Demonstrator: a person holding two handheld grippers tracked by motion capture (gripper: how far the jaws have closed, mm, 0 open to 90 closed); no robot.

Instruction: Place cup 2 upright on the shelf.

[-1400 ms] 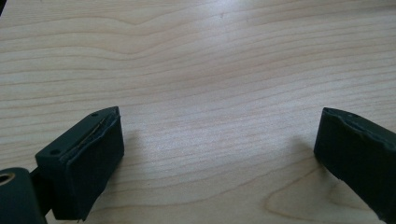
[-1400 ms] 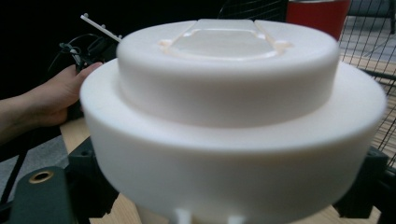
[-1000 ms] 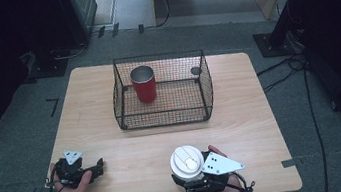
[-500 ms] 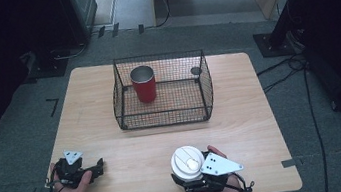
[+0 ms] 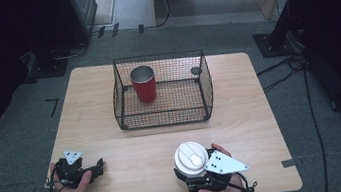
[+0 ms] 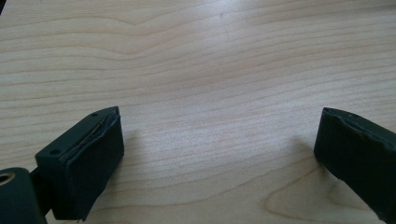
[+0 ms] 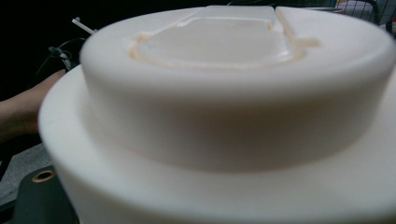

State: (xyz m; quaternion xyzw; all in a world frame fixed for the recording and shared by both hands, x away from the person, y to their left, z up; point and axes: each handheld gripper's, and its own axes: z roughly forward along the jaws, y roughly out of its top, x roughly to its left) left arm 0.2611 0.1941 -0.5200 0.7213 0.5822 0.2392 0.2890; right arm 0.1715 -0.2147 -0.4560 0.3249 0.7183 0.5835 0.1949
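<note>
From above, your right gripper sits at the near edge of the table, right of the middle, and it holds a cup with a white lid upright between its jaws. Your left gripper rests on the wood near the front left corner, well apart from the cup. Farther back, a wire basket stands in the middle of the table with a red cup upright inside it, toward its left side.

In the left gripper view, your left gripper has its two black jaws spread wide, with bare wood grain between them and nothing touching either pad.

In the right gripper view, the white lid sits very close to the camera, its raised top and wider rim seen from the side. You cannot see the jaws here, so the grip reads from the high view.
</note>
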